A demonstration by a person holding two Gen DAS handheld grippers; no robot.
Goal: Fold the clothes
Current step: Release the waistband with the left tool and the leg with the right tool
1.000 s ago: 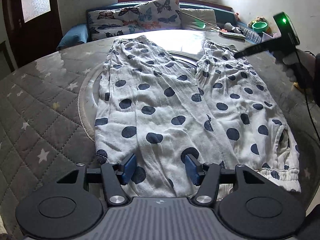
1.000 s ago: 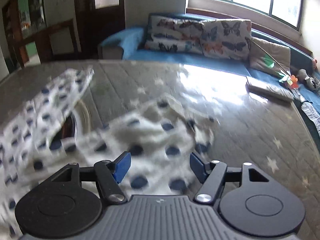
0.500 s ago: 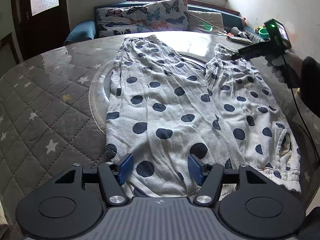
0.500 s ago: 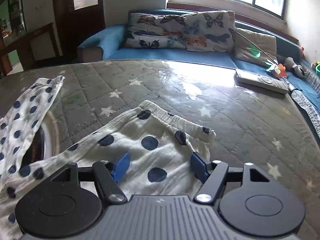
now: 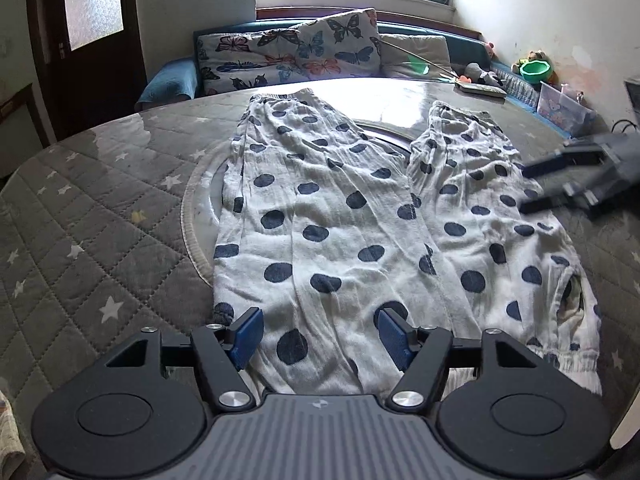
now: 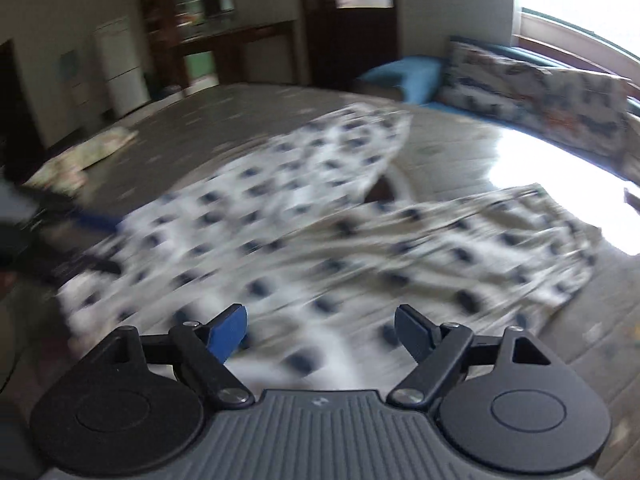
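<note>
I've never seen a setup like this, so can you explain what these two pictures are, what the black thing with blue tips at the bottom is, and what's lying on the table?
Each picture comes from a camera fixed to a hand-held gripper, a two-fingered clamp that a person carries, one in each hand. The black body and blue-tipped fingers at the bottom of each picture are that clamp itself.

The sharp picture looks along the left gripper. The blurred one looks along the right gripper, which also shows as a dark smear at the right edge of the left camera's picture.

On the table, which has a grey star-patterned cover, lie white trousers with dark blue dots, spread flat with the legs pointing away. Behind is a sofa with butterfly cushions.

Both grippers are open and hold nothing.
</note>
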